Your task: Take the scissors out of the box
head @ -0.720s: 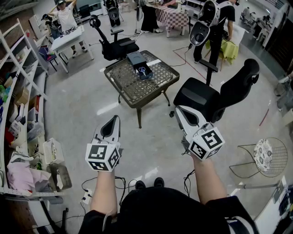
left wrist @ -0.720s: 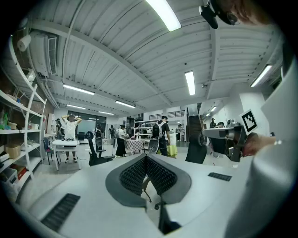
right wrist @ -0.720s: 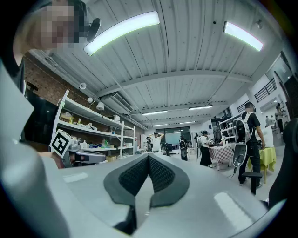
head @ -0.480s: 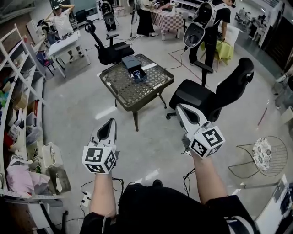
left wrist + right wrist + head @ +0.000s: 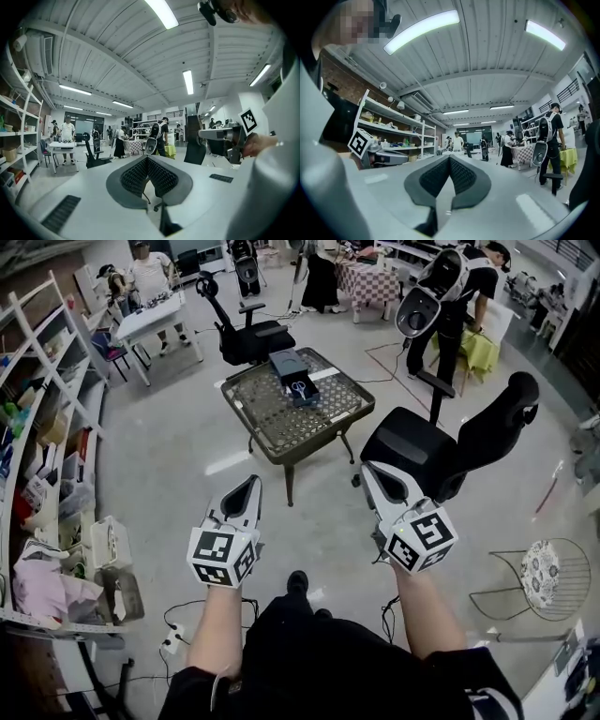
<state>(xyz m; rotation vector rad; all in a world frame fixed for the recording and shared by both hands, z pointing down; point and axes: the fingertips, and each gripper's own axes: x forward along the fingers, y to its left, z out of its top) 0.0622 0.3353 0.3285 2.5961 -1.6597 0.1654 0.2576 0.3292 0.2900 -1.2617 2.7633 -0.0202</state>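
A dark box (image 5: 292,368) lies on a small mesh-topped table (image 5: 281,418) well ahead of me, with blue-handled scissors (image 5: 299,387) in its open part. My left gripper (image 5: 247,487) is held low over the floor, far short of the table, jaws shut with nothing between them. My right gripper (image 5: 372,474) hovers beside a black office chair (image 5: 441,446), also shut and empty. In both gripper views the pads (image 5: 147,172) (image 5: 449,175) meet at the tips; neither view shows the box.
Another black chair (image 5: 246,334) stands behind the table. White shelving (image 5: 47,427) with clutter lines the left side. Several people stand at the back by tables (image 5: 155,315). A wire stand (image 5: 544,573) sits at the right. Cables (image 5: 197,615) lie on the floor near my feet.
The head view has shifted, so the table and box now sit slightly more to the right. Both grippers stay shut, the left one a little further right than before.
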